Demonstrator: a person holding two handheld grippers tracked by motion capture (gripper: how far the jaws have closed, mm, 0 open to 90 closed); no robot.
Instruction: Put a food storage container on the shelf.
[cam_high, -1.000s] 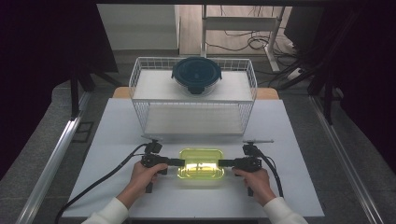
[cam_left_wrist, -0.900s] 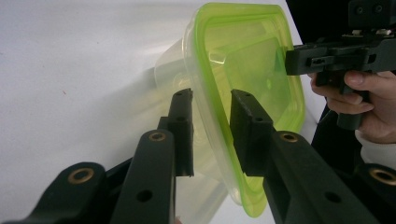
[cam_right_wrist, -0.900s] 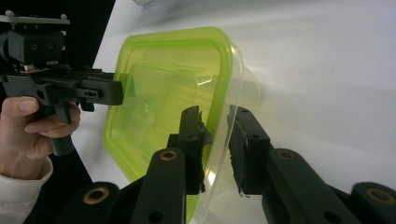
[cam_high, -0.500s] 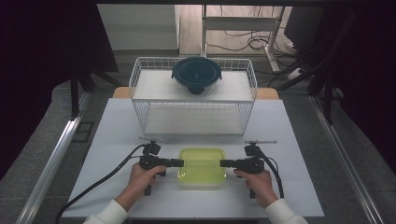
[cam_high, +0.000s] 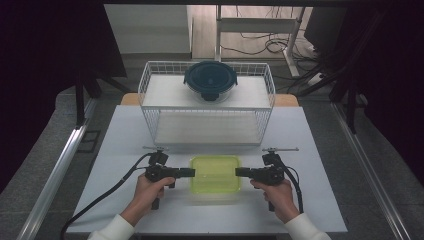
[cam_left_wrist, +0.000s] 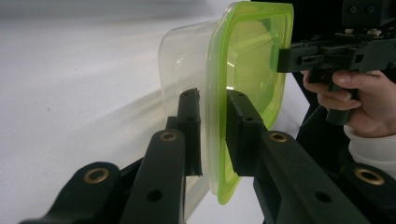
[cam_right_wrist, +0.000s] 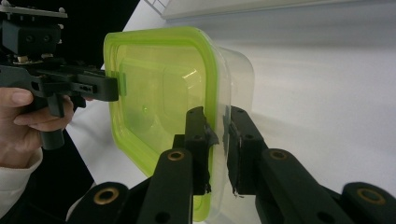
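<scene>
Green-lidded clear container (cam_high: 215, 173) sat on the white tabletop (cam_high: 320, 150), near edge, centre, between both hands. Left gripper (cam_high: 186, 173) at its left rim, right gripper (cam_high: 242, 172) at its right rim. In the gripper views each pair of fingers straddled the lid edge w/ a slim gap either side, so spread, not clearly pinching yet. Step looked like a two-sided grab of the container. Next: close both pairs evenly on the rim, then lift level, prob. toward the wire rack (cam_high: 207, 107) at the far side, where a dark round lidded bowl (cam_high: 210, 79) sat.
</scene>
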